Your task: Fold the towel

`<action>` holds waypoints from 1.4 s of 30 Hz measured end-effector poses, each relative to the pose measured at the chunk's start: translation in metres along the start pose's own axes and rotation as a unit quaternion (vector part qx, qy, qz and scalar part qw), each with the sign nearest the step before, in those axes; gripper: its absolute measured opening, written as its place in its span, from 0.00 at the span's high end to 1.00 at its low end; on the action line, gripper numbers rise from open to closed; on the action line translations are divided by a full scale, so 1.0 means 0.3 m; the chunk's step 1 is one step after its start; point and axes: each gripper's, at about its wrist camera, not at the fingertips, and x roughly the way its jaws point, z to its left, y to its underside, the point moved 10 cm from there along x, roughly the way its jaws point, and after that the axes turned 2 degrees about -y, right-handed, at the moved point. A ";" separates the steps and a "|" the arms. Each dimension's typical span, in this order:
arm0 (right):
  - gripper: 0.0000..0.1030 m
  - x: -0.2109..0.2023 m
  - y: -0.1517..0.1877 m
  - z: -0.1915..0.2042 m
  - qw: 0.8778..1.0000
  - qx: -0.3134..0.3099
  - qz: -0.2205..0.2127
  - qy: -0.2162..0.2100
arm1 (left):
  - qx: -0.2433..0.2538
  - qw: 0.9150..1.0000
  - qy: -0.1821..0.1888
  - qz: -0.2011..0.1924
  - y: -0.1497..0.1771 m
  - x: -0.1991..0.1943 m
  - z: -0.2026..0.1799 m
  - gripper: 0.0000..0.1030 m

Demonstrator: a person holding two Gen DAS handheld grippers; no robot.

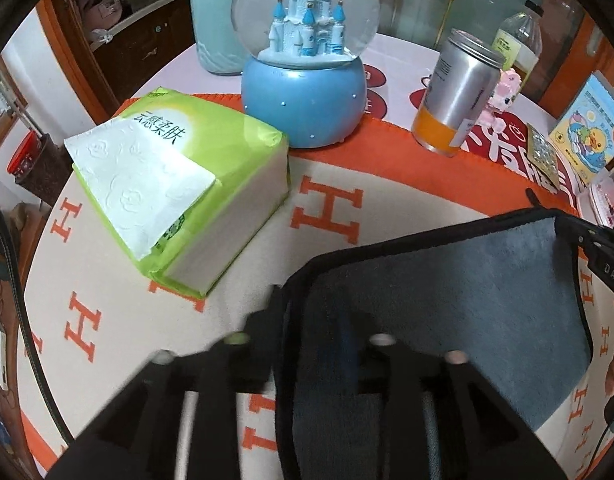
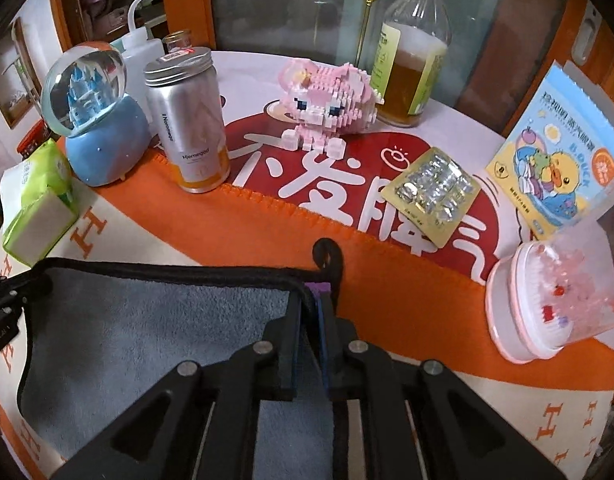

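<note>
The grey towel [image 1: 487,280] with black edging hangs lifted over the orange-and-cream H-pattern blanket [image 1: 347,208]. My left gripper [image 1: 291,300] is shut on its left corner; the image there is blurred. My right gripper [image 2: 313,300] is shut on the towel's [image 2: 147,320] right corner, beside its black hanging loop [image 2: 327,256]. The right gripper's tip [image 1: 587,240] shows at the right edge of the left wrist view, and the left gripper's tip [image 2: 3,300] at the left edge of the right wrist view. The top edge is stretched between them.
A green tissue pack [image 1: 179,192], a blue snow globe [image 1: 307,60], a silver can [image 1: 455,92], a pink block toy [image 2: 327,100], a glass bottle [image 2: 411,52], a blister pack [image 2: 431,196], a duck box [image 2: 555,160] and a pink tub [image 2: 547,300] stand around the blanket.
</note>
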 end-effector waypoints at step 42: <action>0.43 -0.786 0.460 -0.162 0.987 0.139 -0.077 0.003 | 0.112 0.979 0.121 -0.122 0.214 -0.819 -0.385 0.01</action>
